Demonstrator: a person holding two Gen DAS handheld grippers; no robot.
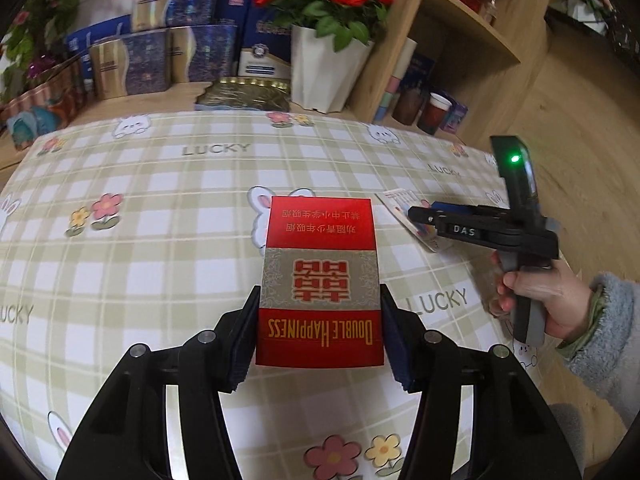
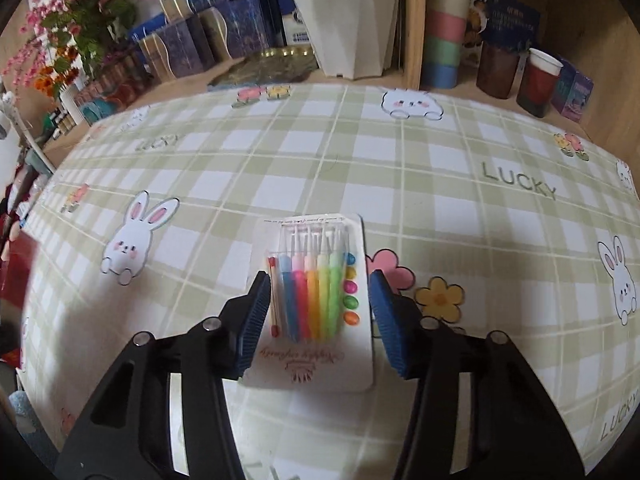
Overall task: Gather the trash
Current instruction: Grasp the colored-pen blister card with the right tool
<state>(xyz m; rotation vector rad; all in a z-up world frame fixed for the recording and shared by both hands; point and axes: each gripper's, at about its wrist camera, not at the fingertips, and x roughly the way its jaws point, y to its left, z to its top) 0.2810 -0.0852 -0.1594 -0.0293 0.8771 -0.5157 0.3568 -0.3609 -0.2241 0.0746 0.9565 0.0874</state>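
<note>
The table (image 2: 440, 152) wears a green-checked cloth printed with rabbits, flowers and "LUCKY". On it lie a red Double Happiness cigarette pack (image 1: 319, 280) and, well to its right, a blister card of coloured pens (image 2: 314, 300), both flat.

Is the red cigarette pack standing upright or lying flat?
Lying flat: the cigarette pack shows its broad printed face up on the tablecloth.
</note>
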